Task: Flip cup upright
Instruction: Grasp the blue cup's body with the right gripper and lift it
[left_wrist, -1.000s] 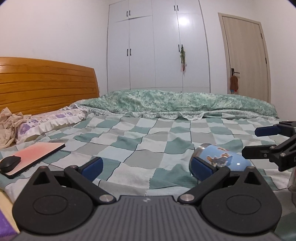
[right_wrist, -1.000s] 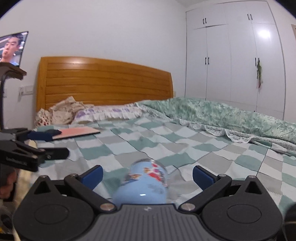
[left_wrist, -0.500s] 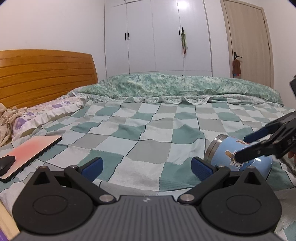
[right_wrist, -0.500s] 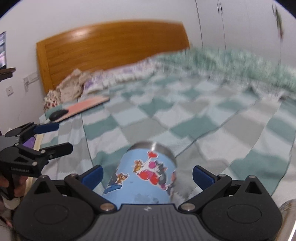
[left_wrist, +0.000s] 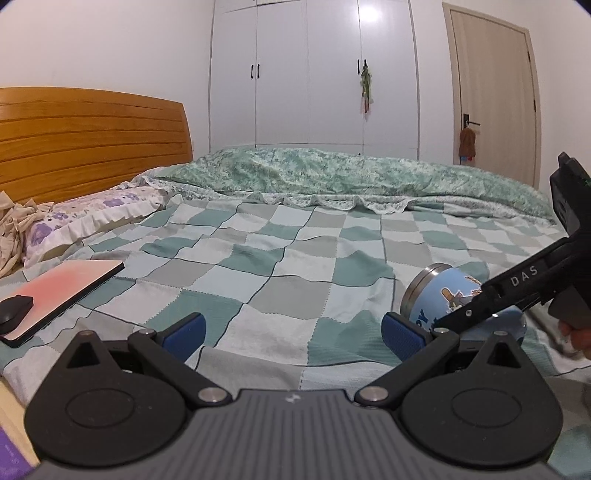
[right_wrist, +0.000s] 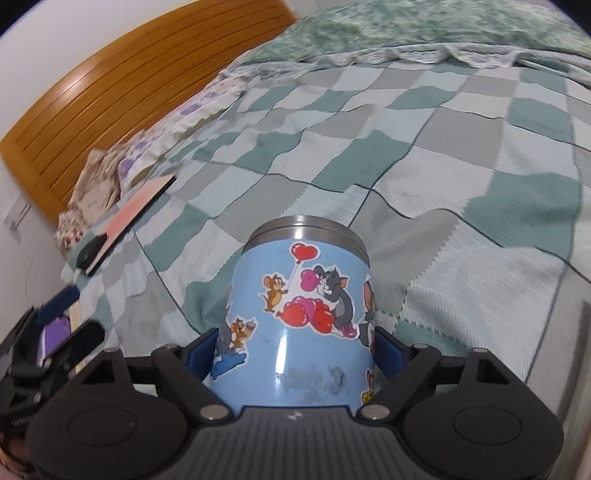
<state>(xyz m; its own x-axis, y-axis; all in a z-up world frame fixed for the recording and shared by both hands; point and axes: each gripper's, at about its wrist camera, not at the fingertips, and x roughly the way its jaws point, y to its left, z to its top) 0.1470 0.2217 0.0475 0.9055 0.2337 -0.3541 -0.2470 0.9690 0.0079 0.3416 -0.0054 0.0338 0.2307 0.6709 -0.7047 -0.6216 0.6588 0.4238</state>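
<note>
- The bed (left_wrist: 280, 266) carries a green, grey and pale checked blanket and fills most of both views.
- The headboard (left_wrist: 92, 136) is slatted wood and stands at the far left.
- The wardrobe (left_wrist: 314, 74) is white and stands on the far wall; the door (left_wrist: 495, 96) is to its right.
- The quilt (left_wrist: 351, 177) is green-patterned and lies bunched across the far side of the bed.
- The pillow (left_wrist: 88, 218) has purple print and lies at the left, near the headboard.
- The tablet (left_wrist: 62, 288) is pinkish and lies flat on the near left part of the blanket, with a black mouse (left_wrist: 14, 310) on its near end.
- The left gripper (left_wrist: 291, 332) has its blue fingers spread wide apart over bare blanket and holds nothing.
- The right gripper (right_wrist: 295, 350) has its blue fingers pressed against both sides of the cup's lower body, clamping it.
- The cup (right_wrist: 299, 321) is light blue with cartoon stickers and a steel rim. It lies on its side on the near right part of the blanket, rim pointing away from the right gripper.
</note>
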